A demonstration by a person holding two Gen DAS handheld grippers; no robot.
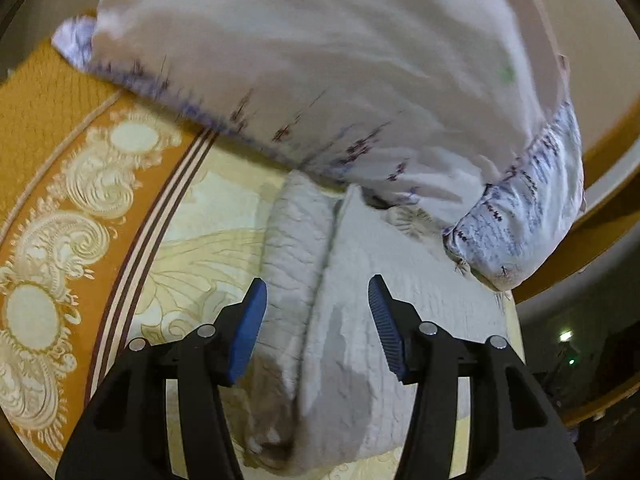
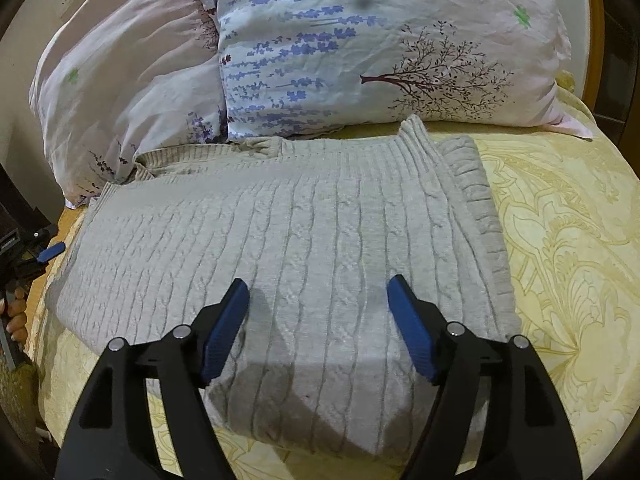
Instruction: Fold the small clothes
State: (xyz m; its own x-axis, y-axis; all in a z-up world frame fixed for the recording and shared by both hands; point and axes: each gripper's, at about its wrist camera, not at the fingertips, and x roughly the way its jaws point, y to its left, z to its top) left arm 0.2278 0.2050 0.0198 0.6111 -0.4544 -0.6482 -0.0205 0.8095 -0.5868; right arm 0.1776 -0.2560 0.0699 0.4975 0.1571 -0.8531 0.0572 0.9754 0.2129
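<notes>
Grey cable-knit sweater (image 2: 280,240) lies folded in on the bedspread (image 2: 560,240) (one sleeve tucked under, seemingly). Left gripper (image 1: 316,320) and right gripper (image 2: 318,320) both gape wide, holding nothing; probably a final fold remains.

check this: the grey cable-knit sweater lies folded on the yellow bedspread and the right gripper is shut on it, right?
Not quite. In the right wrist view the right gripper is open above the grey cable-knit sweater, gripping nothing. The sweater does lie folded on the yellow bedspread.

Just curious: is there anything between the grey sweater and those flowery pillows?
No. In the right wrist view the sweater reaches right up to the pillows; its collar touches them.
</notes>
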